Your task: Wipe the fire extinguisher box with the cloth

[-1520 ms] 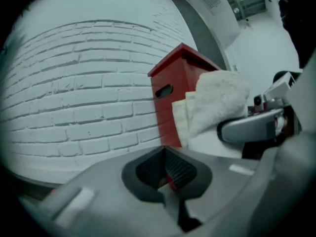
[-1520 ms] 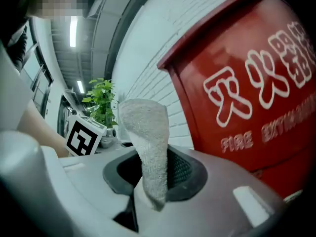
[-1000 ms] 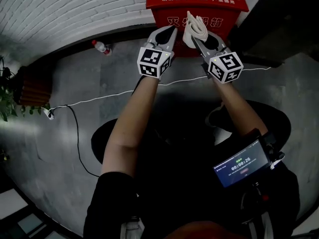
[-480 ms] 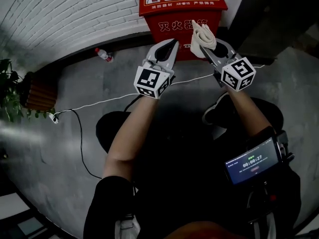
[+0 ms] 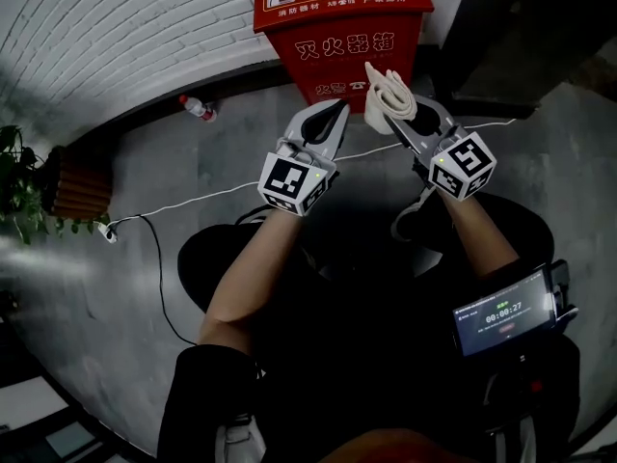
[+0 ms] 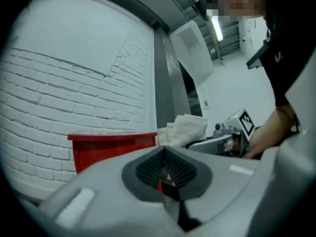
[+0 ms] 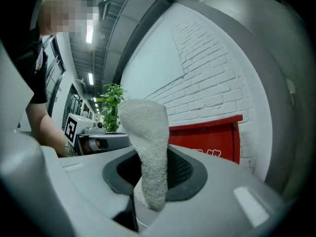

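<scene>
Both claws have backed off the fire extinguisher box (image 5: 337,41) a bit, right claw (image 5: 397,116) pinching the cloth (image 5: 388,87), left claw (image 5: 335,110) pressed together empty, so wiping looks not started yet.

An industrial-style hall: white brick wall (image 5: 116,27), grey concrete floor (image 5: 96,297), red fire extinguisher box (image 5: 342,37), ceiling strip lights (image 7: 89,33).

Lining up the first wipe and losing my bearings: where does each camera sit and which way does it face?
Head view: on the person's head, facing steeply down at the fire extinguisher box; both forearms, left tongs and right tongs show.
Left gripper view: rides the left tongs, facing along its shut jaws toward the box.
Right gripper view: rides the right tongs, facing along jaws clamped on the cloth toward the box.
Shared: box and cloth in all three.
</scene>
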Demonstrator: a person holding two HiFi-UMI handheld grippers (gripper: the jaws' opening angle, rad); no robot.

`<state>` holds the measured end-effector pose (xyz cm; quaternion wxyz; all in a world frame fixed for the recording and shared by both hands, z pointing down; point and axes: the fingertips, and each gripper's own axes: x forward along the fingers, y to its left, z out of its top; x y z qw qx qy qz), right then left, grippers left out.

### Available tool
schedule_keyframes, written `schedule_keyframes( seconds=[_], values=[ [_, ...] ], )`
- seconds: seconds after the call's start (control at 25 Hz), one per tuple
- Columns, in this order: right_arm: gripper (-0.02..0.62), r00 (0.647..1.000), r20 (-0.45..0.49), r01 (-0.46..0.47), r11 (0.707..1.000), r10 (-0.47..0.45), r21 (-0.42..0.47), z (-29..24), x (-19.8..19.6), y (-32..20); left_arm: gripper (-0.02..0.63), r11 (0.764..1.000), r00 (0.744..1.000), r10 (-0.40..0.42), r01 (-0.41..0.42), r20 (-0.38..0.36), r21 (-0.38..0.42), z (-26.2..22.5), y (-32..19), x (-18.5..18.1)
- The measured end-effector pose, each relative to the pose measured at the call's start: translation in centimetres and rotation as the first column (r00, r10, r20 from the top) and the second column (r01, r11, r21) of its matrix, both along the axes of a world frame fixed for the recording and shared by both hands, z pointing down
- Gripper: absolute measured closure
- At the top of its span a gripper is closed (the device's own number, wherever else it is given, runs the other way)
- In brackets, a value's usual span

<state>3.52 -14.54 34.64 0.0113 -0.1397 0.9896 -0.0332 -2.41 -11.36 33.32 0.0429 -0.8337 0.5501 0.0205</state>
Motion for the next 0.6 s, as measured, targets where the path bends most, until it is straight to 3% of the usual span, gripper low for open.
schedule_keyframes(
  seconds=[0.28,0.6],
  values=[
    [0.499,0.999,0.000,-0.041,0.999,0.041,0.005,0.8,-0.2,-0.9,0.604,1.000,1.000,0.014,-0.014,-0.012,-0.028,1.2,-0.9,0.3],
    [0.499,1.000,-0.015,-0.017,0.999,0.018,0.039,1.0,-1.2,0.2,0.604,0.999,1.000,0.013,-0.013,-0.025,-0.033,1.9,-1.0,0.3]
  ],
)
